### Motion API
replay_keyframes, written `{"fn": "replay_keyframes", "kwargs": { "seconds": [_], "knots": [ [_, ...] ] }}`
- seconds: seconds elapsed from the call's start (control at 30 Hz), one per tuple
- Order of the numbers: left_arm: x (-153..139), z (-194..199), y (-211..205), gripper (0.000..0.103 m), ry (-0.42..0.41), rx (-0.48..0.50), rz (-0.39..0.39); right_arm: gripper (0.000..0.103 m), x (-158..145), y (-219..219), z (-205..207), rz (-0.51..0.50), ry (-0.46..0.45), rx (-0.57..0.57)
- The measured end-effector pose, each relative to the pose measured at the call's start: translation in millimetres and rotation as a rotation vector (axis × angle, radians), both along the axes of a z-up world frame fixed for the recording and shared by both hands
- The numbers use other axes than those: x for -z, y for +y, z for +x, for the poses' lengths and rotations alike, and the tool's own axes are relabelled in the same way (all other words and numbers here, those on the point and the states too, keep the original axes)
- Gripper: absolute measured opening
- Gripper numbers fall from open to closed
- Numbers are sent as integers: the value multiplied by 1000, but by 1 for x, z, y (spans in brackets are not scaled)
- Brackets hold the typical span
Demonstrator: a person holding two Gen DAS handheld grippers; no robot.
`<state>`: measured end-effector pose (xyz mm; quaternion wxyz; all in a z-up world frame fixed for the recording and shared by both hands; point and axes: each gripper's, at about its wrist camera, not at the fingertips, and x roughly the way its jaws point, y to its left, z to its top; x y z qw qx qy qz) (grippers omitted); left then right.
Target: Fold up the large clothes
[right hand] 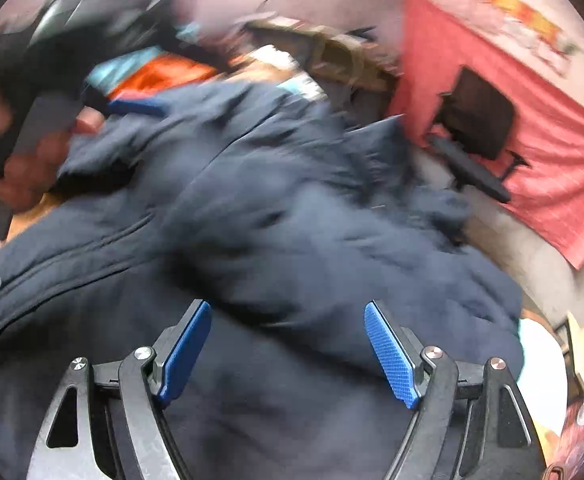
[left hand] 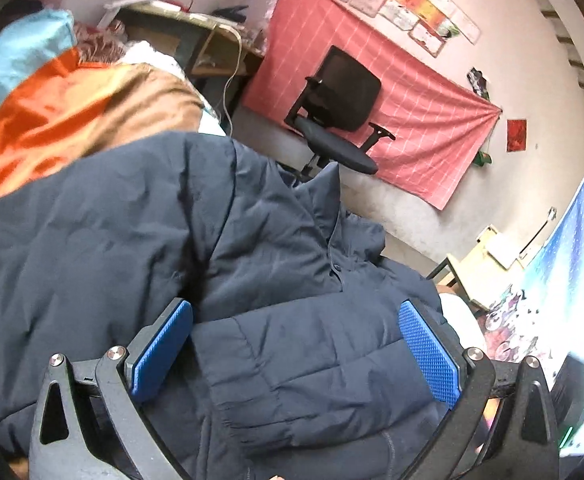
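The left gripper stands wide open over a navy padded jacket, blue pads well apart and pinching nothing; the jacket fills the view from 6 to 10 o'clock, its collar pointing toward 12. The right gripper also stands open above the same jacket, nothing between its pads. Its view is smeared with blur; at 9 o'clock a hand shows by the jacket's edge. Beyond, at 1 o'clock, a black office chair stands before a pink cloth hung on the wall. Orange fabric lies at 10 o'clock.
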<state>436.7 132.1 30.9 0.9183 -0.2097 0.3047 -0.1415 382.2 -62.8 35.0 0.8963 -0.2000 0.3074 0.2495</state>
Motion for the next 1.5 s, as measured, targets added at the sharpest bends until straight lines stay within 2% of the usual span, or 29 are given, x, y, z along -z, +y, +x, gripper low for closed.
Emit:
{"fn": "replay_keyframes", "kwargs": {
  "seconds": [0.13,0.2,0.33,0.4,0.5,0.57,0.73,0.87,1.0,1.07,1.17,1.27,1.3,1.33,1.5],
  "knots": [
    [17,4,-32,101,37,44,171,78,-21,-58,30,115,-18,182],
    [33,8,-45,101,68,59,225,77,-22,-87,58,143,-9,323],
    [68,17,-66,101,141,50,368,45,-1,-139,110,144,63,570],
    [83,21,-68,102,180,43,404,38,17,-159,126,159,133,640],
    [97,27,-62,102,213,44,372,36,46,-169,137,172,221,666],
    [104,30,-59,102,218,38,350,36,59,-166,137,163,246,651],
    [109,30,-64,102,208,27,377,36,71,-156,126,131,175,660],
    [100,26,-59,102,231,3,367,36,73,-151,123,113,169,661],
    [79,2,-40,102,221,-60,286,37,72,-155,125,118,161,660],
    [66,-24,-20,102,186,-120,223,38,72,-155,126,115,153,664],
    [55,-60,11,102,177,-216,178,42,69,-152,124,91,130,670],
    [47,-92,44,102,188,-317,170,56,63,-147,123,57,115,666],
    [45,-102,56,102,192,-358,172,71,59,-144,122,37,103,672],
    [43,-113,68,102,197,-394,168,79,53,-142,119,30,86,673],
    [42,-161,122,102,228,-582,93,81,25,-114,103,126,76,598]
  ]
}}
